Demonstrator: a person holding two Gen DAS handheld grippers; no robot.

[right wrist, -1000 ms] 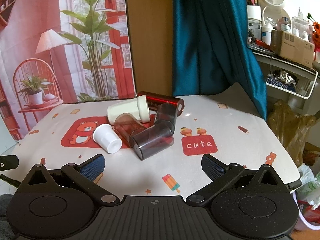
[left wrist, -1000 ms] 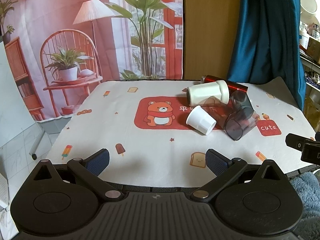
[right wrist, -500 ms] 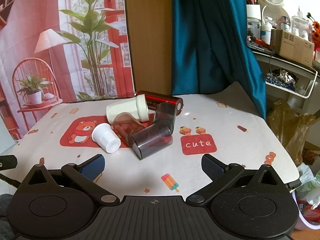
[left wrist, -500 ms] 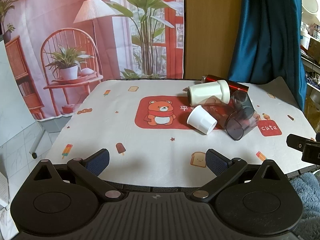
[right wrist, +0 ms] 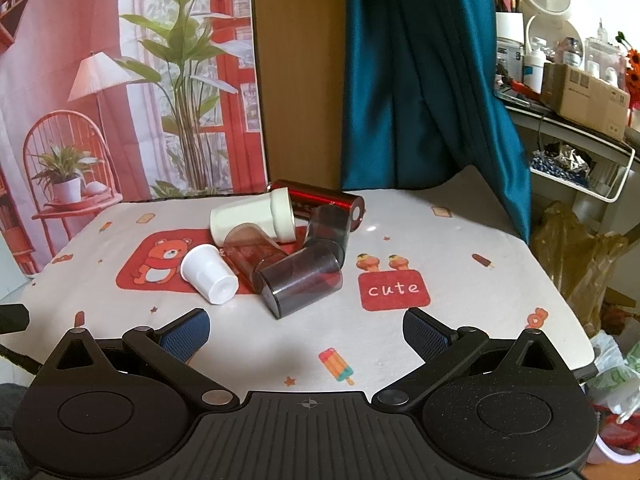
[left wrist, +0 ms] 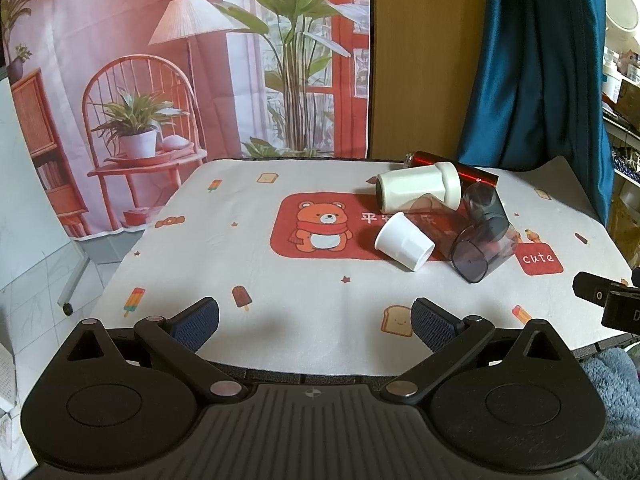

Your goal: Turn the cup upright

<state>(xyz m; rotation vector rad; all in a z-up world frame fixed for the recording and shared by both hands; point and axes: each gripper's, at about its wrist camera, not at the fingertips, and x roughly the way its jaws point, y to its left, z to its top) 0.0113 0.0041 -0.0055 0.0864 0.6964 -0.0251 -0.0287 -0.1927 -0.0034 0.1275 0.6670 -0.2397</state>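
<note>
**Op:** Checking both wrist views. I had the left gripper (left wrist: 315, 319) spread wide with nothing between its blue pads, low at the near edge of the white printed tablecloth (left wrist: 304, 292). The right gripper (right wrist: 307, 328) was the same: fingers apart, holding nothing.

**Eng:** Where was the cup?

**Op:** The small white plastic cup (left wrist: 404, 246) lay on its side by the red bear patch (left wrist: 324, 226), well ahead of both grippers and touched by neither. From the right wrist view its closed base (right wrist: 221, 290) pointed toward me.

**Eng:** Anything crowding it?

**Op:** Yes, a pile. The cream cylindrical tumbler with lid (left wrist: 418, 191) lay on its side just behind it. The smoky translucent grey cup (right wrist: 299, 280) was tipped over just beside it, with a second dark translucent cup (right wrist: 328, 227) behind that. The glossy red metal bottle (right wrist: 326, 201) lay flat at the back. I couldn't tell whether the white cup actually touched the grey one. The red "cute" patch (right wrist: 394, 289) sat to the right of the pile.
</note>
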